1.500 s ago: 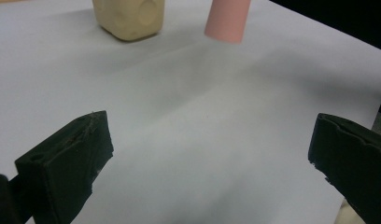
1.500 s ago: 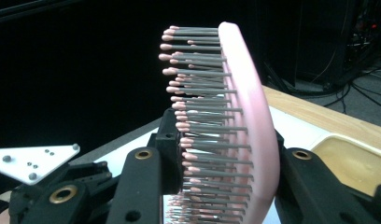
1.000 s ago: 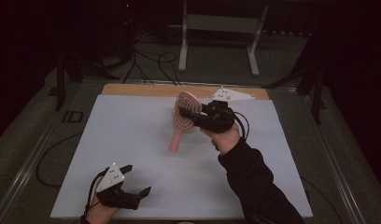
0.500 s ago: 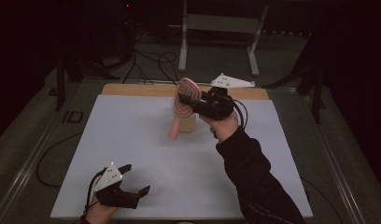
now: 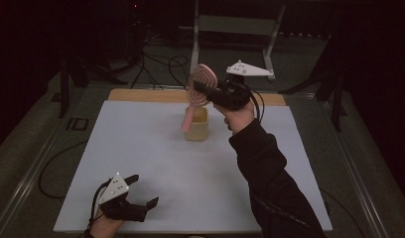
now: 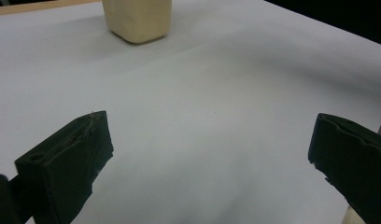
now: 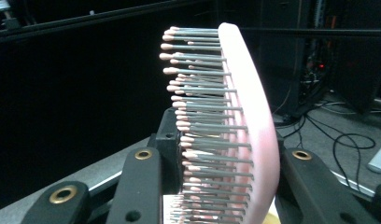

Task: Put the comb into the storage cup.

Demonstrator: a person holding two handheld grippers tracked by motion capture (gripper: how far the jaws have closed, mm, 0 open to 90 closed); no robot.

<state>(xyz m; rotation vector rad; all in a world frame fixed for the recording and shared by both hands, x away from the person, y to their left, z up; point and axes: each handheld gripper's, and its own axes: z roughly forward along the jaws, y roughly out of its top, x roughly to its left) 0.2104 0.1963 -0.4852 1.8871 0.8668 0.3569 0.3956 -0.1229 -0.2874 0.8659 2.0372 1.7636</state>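
Pink hairbrush (image 5: 199, 91) is held in the air above the cream cup (image 5: 196, 124), handle pointing down toward its mouth, head clamped in the right gripper (image 5: 203, 88). Left gripper (image 5: 141, 191) rests released, jaws wide, at the near edge of the white bench (image 5: 141, 148).

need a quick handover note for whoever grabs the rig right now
Right gripper: shut on the pink hairbrush by its head, held in the air, handle hanging down over the beige cup.
Left gripper: open, nothing in it, low over the near left of the white mat.
Done: brush picked up.
Left: likely lower the handle into the cup and let go.
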